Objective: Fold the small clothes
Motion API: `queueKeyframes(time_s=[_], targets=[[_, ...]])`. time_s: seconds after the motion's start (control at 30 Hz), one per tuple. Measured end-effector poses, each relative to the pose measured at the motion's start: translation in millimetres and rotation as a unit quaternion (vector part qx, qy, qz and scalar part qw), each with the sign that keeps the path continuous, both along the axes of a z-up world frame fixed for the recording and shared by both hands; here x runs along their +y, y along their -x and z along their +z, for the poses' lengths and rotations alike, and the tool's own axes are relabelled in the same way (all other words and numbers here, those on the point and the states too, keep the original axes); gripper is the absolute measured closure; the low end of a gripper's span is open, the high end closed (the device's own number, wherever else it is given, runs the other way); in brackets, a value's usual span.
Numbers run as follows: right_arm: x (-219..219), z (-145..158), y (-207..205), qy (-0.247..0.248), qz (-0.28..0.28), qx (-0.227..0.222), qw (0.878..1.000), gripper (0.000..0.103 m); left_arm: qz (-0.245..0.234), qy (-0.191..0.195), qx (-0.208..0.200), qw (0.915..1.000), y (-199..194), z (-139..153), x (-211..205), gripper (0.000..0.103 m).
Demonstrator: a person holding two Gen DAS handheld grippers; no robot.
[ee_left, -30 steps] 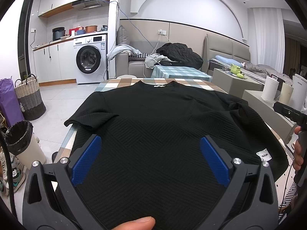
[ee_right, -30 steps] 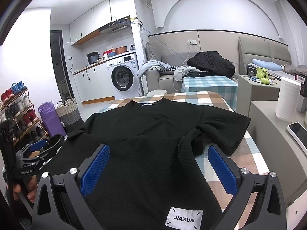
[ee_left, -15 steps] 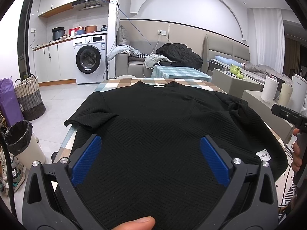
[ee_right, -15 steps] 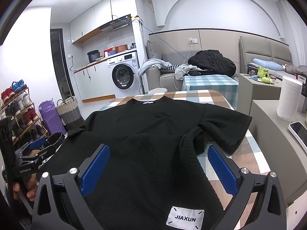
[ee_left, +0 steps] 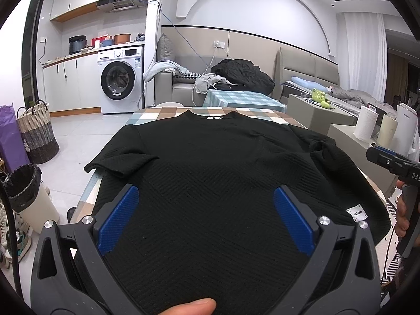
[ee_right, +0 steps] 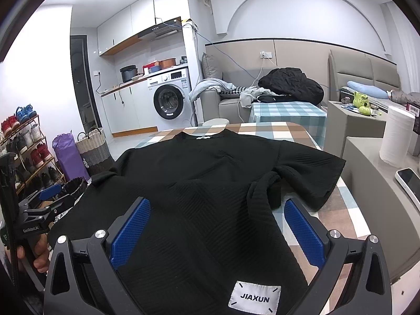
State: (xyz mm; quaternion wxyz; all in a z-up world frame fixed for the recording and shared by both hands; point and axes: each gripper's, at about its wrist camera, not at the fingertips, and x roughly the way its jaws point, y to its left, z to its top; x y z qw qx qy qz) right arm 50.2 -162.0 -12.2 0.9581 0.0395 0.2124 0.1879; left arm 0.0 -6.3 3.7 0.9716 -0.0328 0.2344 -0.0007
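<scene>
A black t-shirt (ee_left: 210, 173) lies spread flat on the checked bench (ee_right: 275, 131), collar at the far end, hem towards the cameras. The left gripper (ee_left: 206, 219) hovers over the near hem with its blue fingers (ee_left: 118, 219) wide apart and nothing between them but the fabric below. A fingertip (ee_left: 193, 306) pokes in at the bottom edge of that view. On the other side, the right gripper (ee_right: 216, 232) hangs over the shirt's near right portion, its fingers (ee_right: 130, 233) spread wide as well, gripping nothing. Just below it sits a white label (ee_right: 254, 298) reading JIAXUN, sewn near the hem. The shirt's right sleeve (ee_right: 312, 173) is bunched and creased, lying on the bench towards its right edge, while the left sleeve (ee_left: 120, 157) hangs off the bench's left edge. Each gripper shows up at the margin of the other's view, held in a hand (ee_right: 40, 252). Off to the right, a paper roll (ee_right: 395, 134) and a phone (ee_right: 409, 186) rest on a grey side surface.
</scene>
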Motion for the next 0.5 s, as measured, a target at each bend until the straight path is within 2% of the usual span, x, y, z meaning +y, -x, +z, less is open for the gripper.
queueKeyframes(time_s=[0.5], targets=[[3.6, -1.3, -0.1, 0.004, 0.003, 0.0, 1.0, 0.0, -0.006, -0.007, 0.001, 1.0, 0.5, -3.5, -1.3, 0.001]])
